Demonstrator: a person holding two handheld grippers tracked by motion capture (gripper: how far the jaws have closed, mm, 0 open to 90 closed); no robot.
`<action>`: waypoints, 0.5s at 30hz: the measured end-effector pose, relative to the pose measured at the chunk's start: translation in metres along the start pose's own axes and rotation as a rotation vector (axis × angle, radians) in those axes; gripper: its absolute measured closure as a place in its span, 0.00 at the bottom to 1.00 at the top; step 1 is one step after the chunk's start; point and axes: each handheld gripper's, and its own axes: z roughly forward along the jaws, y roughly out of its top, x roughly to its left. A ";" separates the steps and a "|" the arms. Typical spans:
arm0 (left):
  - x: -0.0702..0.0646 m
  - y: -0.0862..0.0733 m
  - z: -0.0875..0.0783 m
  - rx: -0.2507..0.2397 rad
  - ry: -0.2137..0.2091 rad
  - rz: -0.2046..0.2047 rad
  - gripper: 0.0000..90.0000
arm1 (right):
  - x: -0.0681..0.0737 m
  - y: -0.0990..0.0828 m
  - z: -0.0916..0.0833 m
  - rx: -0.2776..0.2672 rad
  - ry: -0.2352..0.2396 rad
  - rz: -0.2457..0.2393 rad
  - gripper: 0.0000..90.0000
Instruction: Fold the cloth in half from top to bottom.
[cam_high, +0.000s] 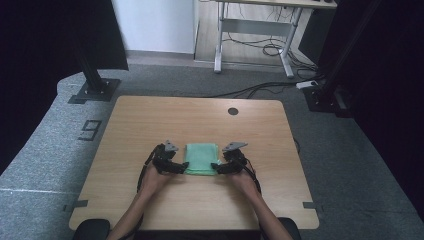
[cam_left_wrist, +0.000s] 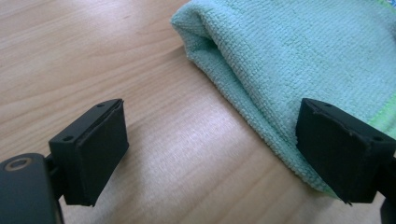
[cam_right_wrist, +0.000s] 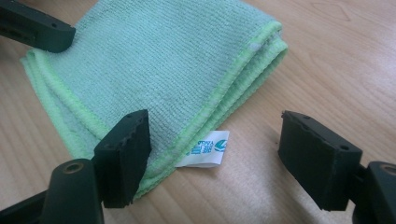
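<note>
Folded green microfiber cloth sits mid-table right between both grippers, left gripper and right gripper both wide open and empty, each flanking a near corner, about equally close.

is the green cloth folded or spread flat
Folded: the green cloth lies in stacked layers, with doubled hemmed edges in the right gripper view and a rounded fold in the left gripper view.
</note>
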 end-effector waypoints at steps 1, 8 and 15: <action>0.001 0.001 0.001 -0.003 0.000 -0.007 0.11 | -0.001 0.000 0.001 -0.001 -0.002 0.000 0.28; 0.005 0.006 0.007 -0.004 0.014 -0.014 0.11 | -0.006 0.004 0.004 -0.004 -0.013 0.007 0.28; 0.009 0.011 0.011 0.001 0.019 -0.021 0.10 | -0.011 0.007 0.007 -0.004 -0.018 0.012 0.29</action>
